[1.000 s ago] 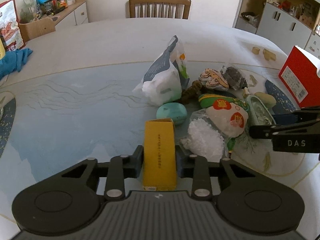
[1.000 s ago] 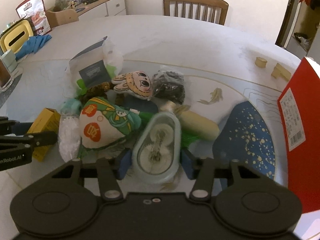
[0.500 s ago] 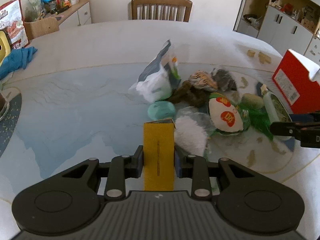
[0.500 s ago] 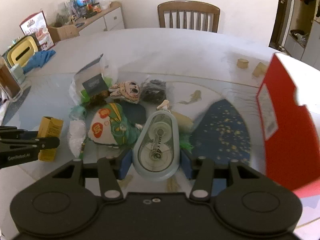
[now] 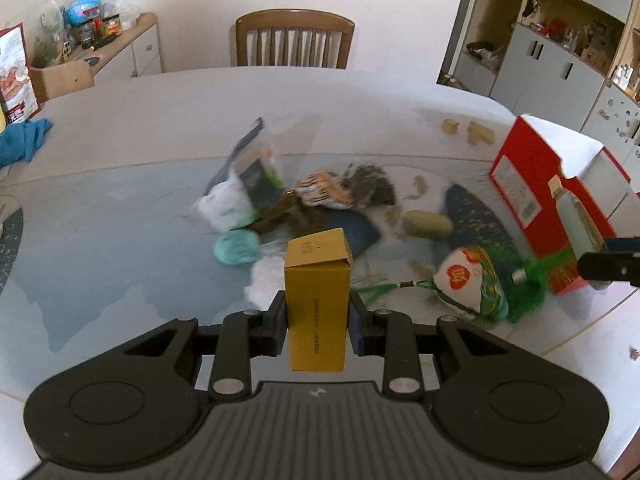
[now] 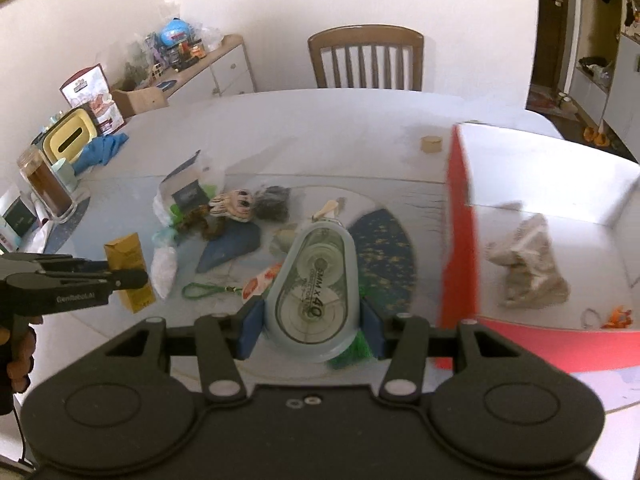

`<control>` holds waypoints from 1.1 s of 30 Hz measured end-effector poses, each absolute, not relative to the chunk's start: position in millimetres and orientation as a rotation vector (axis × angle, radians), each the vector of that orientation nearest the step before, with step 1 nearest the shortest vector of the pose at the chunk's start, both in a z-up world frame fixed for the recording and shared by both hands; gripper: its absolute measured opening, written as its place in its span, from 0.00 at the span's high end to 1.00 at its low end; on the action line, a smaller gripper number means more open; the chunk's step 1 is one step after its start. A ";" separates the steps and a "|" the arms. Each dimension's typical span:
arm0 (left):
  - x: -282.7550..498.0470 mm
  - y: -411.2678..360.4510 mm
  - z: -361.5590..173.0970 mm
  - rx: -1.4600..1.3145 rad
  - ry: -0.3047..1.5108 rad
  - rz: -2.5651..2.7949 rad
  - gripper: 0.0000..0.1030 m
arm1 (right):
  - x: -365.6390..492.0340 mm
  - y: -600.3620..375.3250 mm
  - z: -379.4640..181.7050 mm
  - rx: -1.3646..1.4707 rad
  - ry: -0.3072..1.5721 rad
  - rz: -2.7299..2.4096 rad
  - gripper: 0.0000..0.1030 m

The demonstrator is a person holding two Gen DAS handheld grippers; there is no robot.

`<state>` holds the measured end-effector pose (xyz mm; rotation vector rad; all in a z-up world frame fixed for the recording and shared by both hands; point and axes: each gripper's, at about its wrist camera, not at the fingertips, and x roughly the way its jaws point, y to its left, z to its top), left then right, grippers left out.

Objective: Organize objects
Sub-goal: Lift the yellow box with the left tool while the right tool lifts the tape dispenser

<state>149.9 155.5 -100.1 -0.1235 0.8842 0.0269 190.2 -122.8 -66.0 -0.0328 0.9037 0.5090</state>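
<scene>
The left gripper has its jaws clamped narrow on the sides of a yellow carton, which stands upright between them, clear of the tabletop. The right gripper has its jaws pressed to the flanks of a pale blue correction-tape dispenser, nose pointing toward 12 o'clock. In the right wrist view the open red box sits at about 2 o'clock of the dispenser, just beside it, with a crumpled grey bag already lying inside.

The rest of the clutter lies in a loose pile around 12 o'clock of the carton: a white plastic bag, a teal oval soap, a striped plush toy, and a red-and-green sachet with a green tassel at 3 o'clock.

Judging by the task, both items are likely bound for the box. The risks: the rounded dispenser is held only across its curved sides and could twist or slip out; its nose could catch the near red wall and shove the light box along the tabletop. The carton's top flap looks partly lifted and may snag.
</scene>
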 end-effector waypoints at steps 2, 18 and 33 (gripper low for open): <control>150.0 146.0 -98.4 -0.125 0.882 0.020 0.72 | 187.7 -132.6 -71.8 -0.028 0.923 0.526 0.51; 148.6 113.9 -106.6 -0.114 0.912 -0.025 0.72 | 167.6 -173.7 -147.3 -0.088 1.045 0.484 0.51; 147.0 127.4 -108.4 -0.095 0.923 -0.056 0.72 | 155.0 -163.0 -140.9 -0.112 0.969 0.415 0.32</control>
